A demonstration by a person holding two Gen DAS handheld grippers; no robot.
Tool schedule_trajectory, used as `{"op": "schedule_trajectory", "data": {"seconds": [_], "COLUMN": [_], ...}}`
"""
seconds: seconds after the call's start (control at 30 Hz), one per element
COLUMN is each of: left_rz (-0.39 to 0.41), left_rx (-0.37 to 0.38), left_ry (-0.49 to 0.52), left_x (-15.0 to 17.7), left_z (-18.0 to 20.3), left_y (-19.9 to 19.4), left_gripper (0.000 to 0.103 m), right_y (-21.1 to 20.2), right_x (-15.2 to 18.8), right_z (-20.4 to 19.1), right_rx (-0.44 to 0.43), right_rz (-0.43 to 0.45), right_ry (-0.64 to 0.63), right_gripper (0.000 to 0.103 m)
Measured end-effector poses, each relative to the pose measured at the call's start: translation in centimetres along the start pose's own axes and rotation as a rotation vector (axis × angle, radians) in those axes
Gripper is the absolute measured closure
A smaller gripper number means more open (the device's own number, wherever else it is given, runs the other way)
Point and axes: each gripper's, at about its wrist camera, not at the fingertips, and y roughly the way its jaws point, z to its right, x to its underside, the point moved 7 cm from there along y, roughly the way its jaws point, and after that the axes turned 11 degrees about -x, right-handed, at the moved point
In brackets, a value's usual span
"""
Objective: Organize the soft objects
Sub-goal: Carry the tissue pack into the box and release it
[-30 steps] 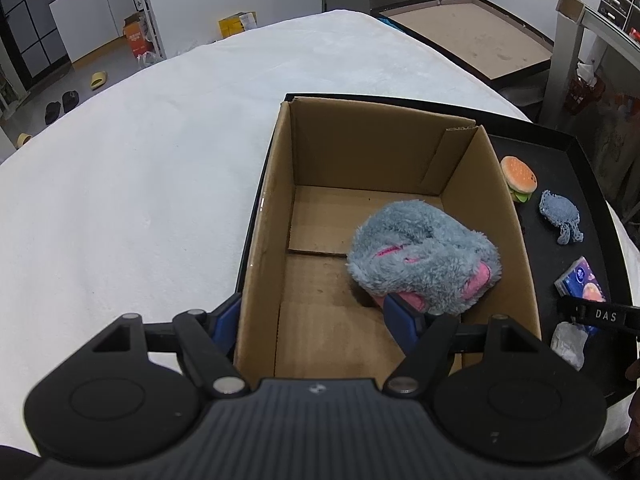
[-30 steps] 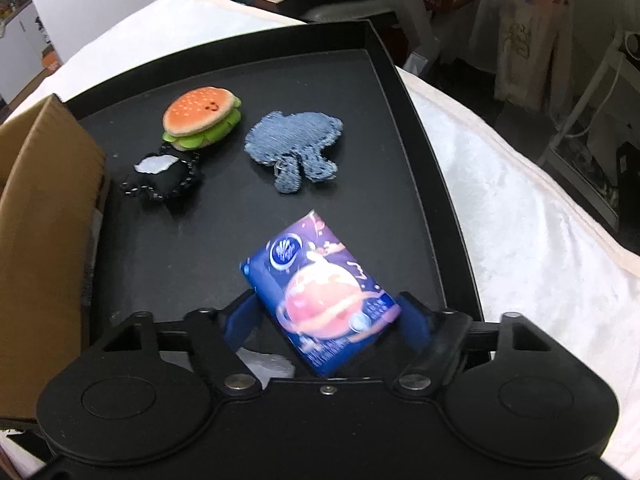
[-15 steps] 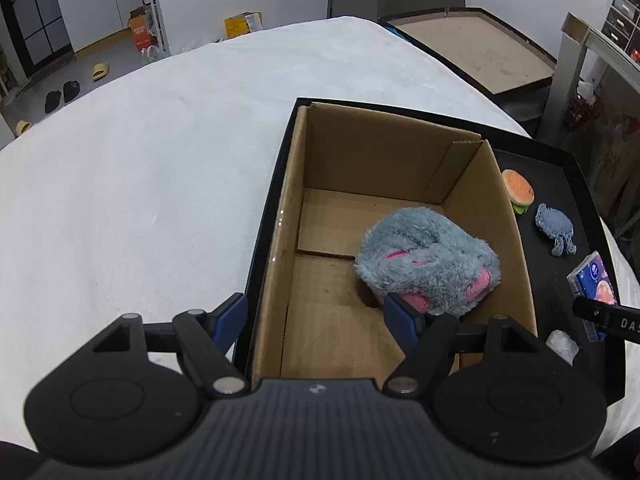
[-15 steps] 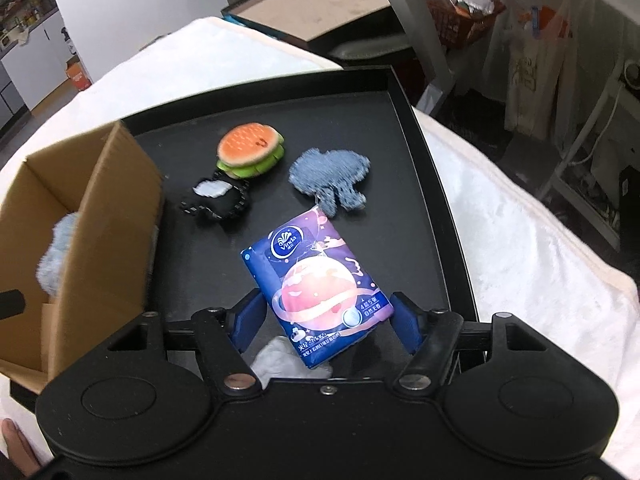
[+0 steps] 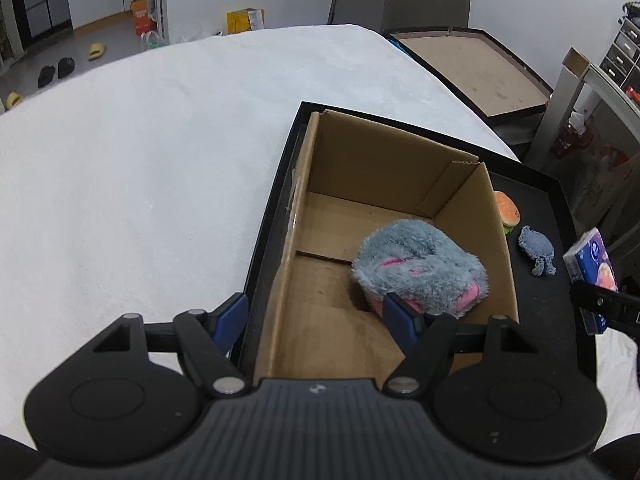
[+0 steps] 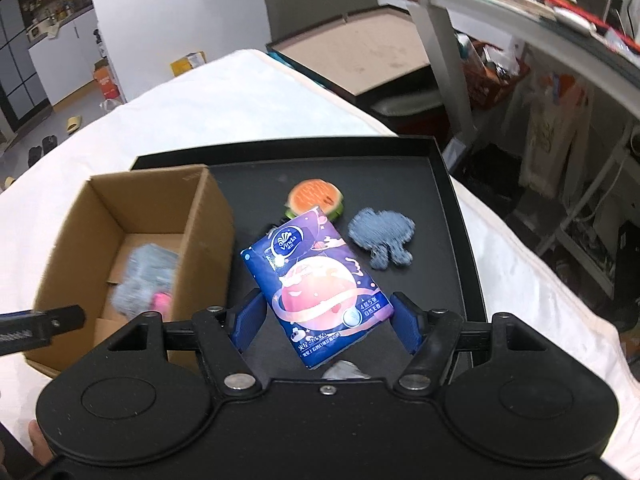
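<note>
My right gripper [image 6: 326, 326] is shut on a blue tissue pack [image 6: 316, 288] with a pink planet print and holds it in the air above the black tray [image 6: 452, 216]. The pack also shows at the right edge of the left wrist view [image 5: 592, 268]. A cardboard box [image 5: 304, 216] stands on the tray's left part with a grey and pink plush slipper [image 5: 420, 272] inside; the box also shows in the right wrist view [image 6: 152, 196]. My left gripper [image 5: 316, 316] is open and empty above the box's near left wall. A plush burger [image 6: 316, 196] and a denim patch [image 6: 382, 238] lie on the tray.
A white cloth [image 5: 140, 168] covers the table around the tray. A crumpled white scrap [image 6: 346, 370] lies on the tray under the right gripper. A brown board [image 5: 468, 68] and a grey shelf unit [image 6: 500, 12] stand beyond the table's far right.
My right gripper has lifted the tissue pack off the tray and risen well above it. My left gripper has drawn up and back from the box, still open.
</note>
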Motion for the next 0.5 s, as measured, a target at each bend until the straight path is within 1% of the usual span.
{"op": "schedule_trajectory", "data": {"seconds": [0.33, 0.43, 0.5], "left_rz": [-0.015, -0.017, -0.02], "left_rx": [0.05, 0.058, 0.066], "left_ry": [-0.032, -0.04, -0.046], "left_x": [0.3, 0.4, 0.4], "left_z": [-0.8, -1.0, -1.1], "left_y": [-0.1, -0.1, 0.0], "left_gripper": [0.033, 0.037, 0.043], "right_y": [-0.9, -0.8, -0.7], "right_x": [-1.5, -1.8, -2.0], "right_z": [-4.2, -5.4, -6.2], "right_rx": [-0.008, -0.014, -0.018], "right_rz": [0.027, 0.031, 0.032], "right_ry": [-0.067, -0.081, -0.094], "right_gripper": [0.037, 0.037, 0.037]}}
